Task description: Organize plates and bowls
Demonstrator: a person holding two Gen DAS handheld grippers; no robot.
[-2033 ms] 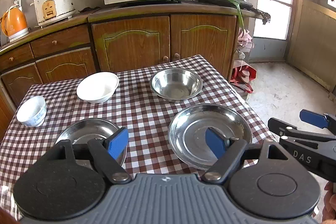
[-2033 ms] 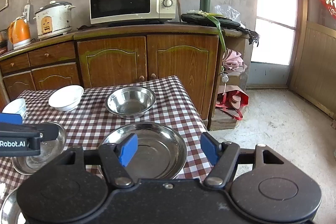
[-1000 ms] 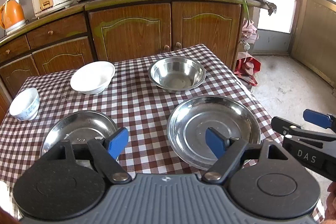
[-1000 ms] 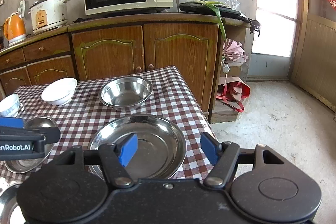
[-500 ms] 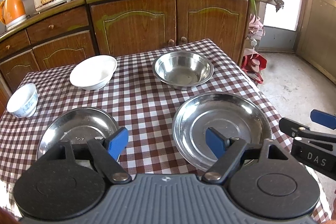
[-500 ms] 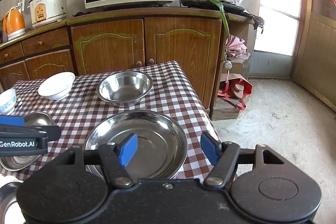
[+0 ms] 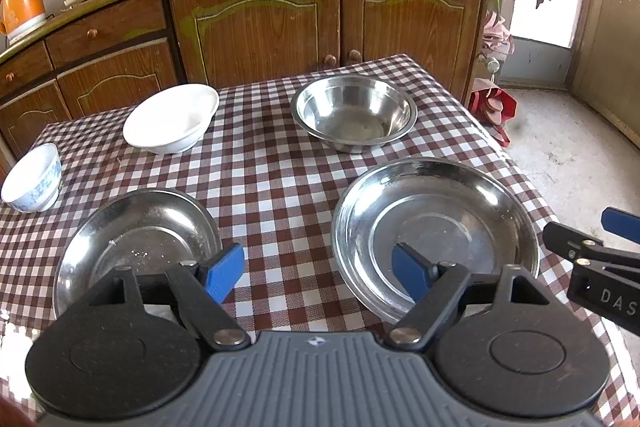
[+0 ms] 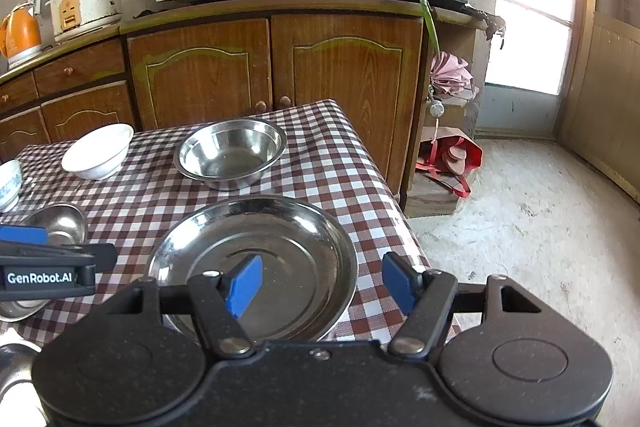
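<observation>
**Plates and bowls spread on checkered desk, both claws open above near edge**

Plates and bowls all sit apart on the desk (image 7: 272, 179), none stacked. Large steel plate (image 7: 436, 227) at near right, its right rim close to the desk's right edge; open floor (image 8: 540, 227) beyond that edge. Smaller steel plate (image 7: 136, 243) at near left. Steel bowl (image 7: 354, 111) behind the large plate, near the far right corner. White bowl (image 7: 172, 119) far left of centre. Small blue-patterned bowl (image 7: 32, 177) at the left edge. Bare cloth strip runs down the middle between the two plates, free room there.

Left claw (image 7: 318, 271) open wide, empty, over the gap between the plates. Right claw (image 8: 322, 283) open, empty, straddling the large plate's right rim.

Versus two seconds ago: both cameras sit closer and lower to the desk, dishes look larger in frame; no dish has moved, claws same spread.
</observation>
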